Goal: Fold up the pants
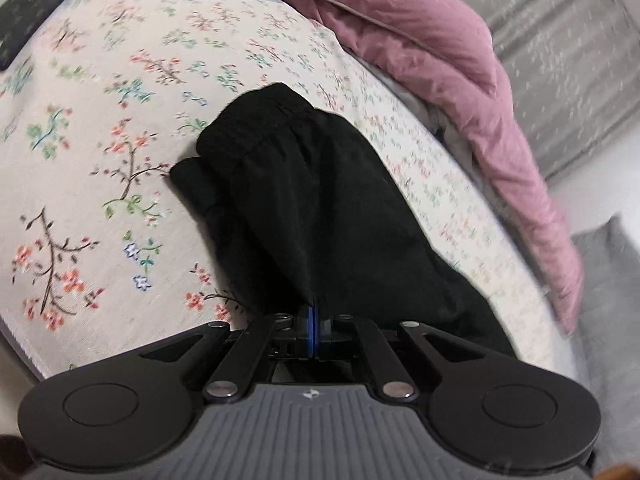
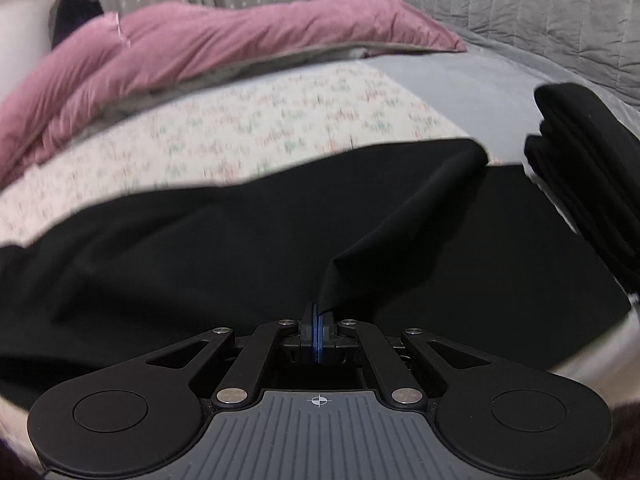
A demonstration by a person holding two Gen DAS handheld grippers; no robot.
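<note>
Black pants [image 1: 320,208] lie on a floral cloth [image 1: 100,140] spread over the bed. Their elastic waistband [image 1: 256,124] points away from me in the left wrist view. My left gripper [image 1: 314,312] is shut on the near edge of the pants, the fabric pinched between its blue pads. In the right wrist view the pants [image 2: 200,248] stretch wide across the cloth. My right gripper [image 2: 318,320] is shut on a lifted fold of the same black fabric, which rises from the pads to the upper right.
A pink duvet [image 1: 440,64] lies bunched along the far side of the floral cloth [image 2: 240,136]. A stack of folded black garments [image 2: 592,168] sits at the right on the grey sheet [image 2: 480,92]. A dark flat object [image 1: 28,16] rests at the cloth's far left corner.
</note>
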